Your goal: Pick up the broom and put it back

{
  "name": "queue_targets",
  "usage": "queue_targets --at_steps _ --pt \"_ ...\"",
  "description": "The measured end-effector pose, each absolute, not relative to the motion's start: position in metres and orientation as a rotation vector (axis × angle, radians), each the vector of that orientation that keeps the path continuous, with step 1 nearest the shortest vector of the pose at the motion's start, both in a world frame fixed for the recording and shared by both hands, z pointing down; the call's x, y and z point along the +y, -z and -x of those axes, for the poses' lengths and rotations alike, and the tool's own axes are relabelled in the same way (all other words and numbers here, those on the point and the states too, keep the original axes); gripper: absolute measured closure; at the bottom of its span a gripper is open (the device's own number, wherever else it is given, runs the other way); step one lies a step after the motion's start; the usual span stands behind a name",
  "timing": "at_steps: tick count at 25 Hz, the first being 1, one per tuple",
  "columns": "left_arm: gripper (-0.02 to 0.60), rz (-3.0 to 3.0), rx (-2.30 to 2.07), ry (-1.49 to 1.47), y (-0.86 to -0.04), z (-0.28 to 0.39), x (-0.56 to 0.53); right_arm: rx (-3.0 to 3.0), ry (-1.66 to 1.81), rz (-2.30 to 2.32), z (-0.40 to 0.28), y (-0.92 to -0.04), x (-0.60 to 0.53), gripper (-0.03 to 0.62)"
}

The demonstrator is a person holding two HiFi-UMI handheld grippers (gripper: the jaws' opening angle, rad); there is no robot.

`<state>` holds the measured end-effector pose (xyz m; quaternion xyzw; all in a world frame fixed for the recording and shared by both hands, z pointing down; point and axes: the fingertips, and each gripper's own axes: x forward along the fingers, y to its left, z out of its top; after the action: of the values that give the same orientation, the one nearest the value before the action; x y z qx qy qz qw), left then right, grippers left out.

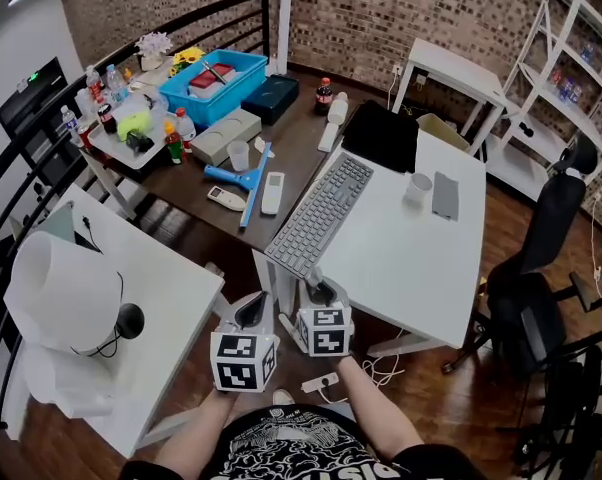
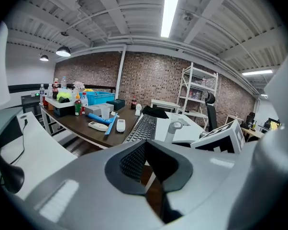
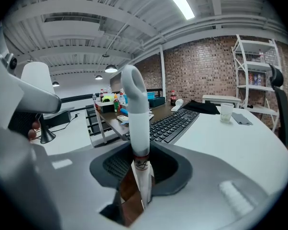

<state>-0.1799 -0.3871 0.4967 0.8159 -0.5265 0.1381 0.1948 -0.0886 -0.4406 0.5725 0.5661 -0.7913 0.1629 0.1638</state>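
My right gripper (image 3: 139, 176) is shut on the white broom handle (image 3: 134, 109), which stands up between its jaws and ends in a rounded top. The left gripper view shows the same handle (image 2: 172, 131) beside the right gripper's marker cube (image 2: 225, 138). The broom's head is hidden in all three views. In the head view both grippers sit low over the gap between the two white desks, the right gripper (image 1: 323, 296) just right of the left gripper (image 1: 251, 313). My left gripper (image 2: 151, 171) is open, with only floor showing between its jaws.
A white desk (image 1: 421, 258) with a keyboard (image 1: 321, 213) and a cup (image 1: 418, 187) lies ahead on the right. On the left is another white desk (image 1: 166, 303) with a lamp. A cluttered brown table (image 1: 301, 118) holds a blue squeegee (image 1: 249, 180). An office chair (image 1: 541, 268) stands right.
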Motion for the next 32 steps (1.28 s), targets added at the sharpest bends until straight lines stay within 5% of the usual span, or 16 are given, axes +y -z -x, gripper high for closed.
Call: queue_targets --at_steps 32 --pt "0.577 -2.302 -1.489 -0.376 -0.489 0.183 -0.408 -2.242 -0.484 -1.58 0.085 -0.582 -0.474 0.465"
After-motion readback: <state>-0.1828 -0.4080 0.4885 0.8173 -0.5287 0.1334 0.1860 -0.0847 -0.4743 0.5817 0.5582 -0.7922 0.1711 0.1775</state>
